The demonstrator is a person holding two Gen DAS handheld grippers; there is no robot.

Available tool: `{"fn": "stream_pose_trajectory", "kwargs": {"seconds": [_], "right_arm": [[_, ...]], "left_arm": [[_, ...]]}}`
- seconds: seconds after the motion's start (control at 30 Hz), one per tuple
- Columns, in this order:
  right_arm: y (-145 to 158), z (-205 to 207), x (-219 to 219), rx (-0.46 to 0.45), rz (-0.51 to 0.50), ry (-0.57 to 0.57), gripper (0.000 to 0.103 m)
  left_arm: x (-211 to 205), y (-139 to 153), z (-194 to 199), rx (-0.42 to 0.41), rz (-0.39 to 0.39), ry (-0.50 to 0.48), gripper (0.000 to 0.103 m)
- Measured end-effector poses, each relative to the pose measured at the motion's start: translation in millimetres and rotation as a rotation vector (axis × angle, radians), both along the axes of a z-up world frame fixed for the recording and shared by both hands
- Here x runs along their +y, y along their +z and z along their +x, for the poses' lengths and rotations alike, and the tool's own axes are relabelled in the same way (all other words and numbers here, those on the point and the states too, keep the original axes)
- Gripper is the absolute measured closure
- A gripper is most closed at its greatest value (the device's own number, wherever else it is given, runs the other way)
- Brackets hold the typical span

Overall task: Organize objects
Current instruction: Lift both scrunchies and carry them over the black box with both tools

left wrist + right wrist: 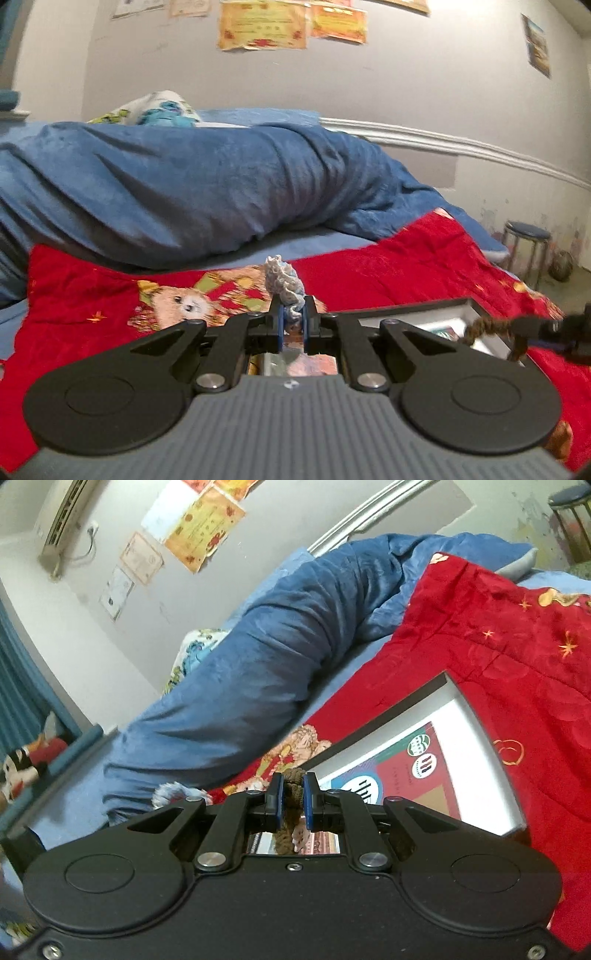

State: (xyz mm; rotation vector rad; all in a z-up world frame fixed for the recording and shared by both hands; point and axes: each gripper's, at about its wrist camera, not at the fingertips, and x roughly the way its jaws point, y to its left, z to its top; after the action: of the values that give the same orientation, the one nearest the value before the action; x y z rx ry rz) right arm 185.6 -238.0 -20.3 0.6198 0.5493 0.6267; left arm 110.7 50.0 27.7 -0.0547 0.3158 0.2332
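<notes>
Left gripper [292, 317]: clenched on a pale blue-white knitted piece [283, 284]
Right gripper [292, 797]: clamping a brown braided cord [291, 794]

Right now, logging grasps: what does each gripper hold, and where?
Left gripper: pale blue-white crocheted piece, lower end. Right gripper: brown braided cord, mid-length.

No writing can be read here. The certificates [201, 526] on the far wall are blurred, and the round logos on the box lid [476, 716] near the right show only shapes.
</notes>
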Motion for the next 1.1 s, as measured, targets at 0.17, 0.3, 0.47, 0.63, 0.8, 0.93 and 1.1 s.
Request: {"fn": "stream_pose_trajectory", "kwargs": {"seconds": [0.17,0.3,0.47,0.63,0.8,0.93,1.1], "right_arm": [[-3,-2,14,-0.007,-0.105,-0.015,0.092],[0,-2,0,-0.020,-0.083,-0.047,0.092],[-3,-1,-7,-0.001,-0.063,-0.075,0.092],[-11,-3,7,0.012,-0.093,-0.039,0.092],[-21,-5,23,0.025,-0.101,0.006,0.091],[-23,-9,31,0.018,-0.103,0.036,0.091],[-30,-9,37,0.045,-0.097,0.047,0.091]], "left_arm": [[21,0,-1,0.004,-0.018,0.050,0.091],[33,-4,-4,0.022,-0.075,0.060,0.091],[36,-18,1,0.109,-0.163,0.027,0.091],[19,-29,4,0.157,-0.147,-0.057,0.091],[-1,-40,9,0.238,-0.079,-0.085,0.091],[-9,-47,11,0.288,-0.048,-0.087,0.091],[-19,-54,14,0.345,-0.027,-0.108,0.090]]}}
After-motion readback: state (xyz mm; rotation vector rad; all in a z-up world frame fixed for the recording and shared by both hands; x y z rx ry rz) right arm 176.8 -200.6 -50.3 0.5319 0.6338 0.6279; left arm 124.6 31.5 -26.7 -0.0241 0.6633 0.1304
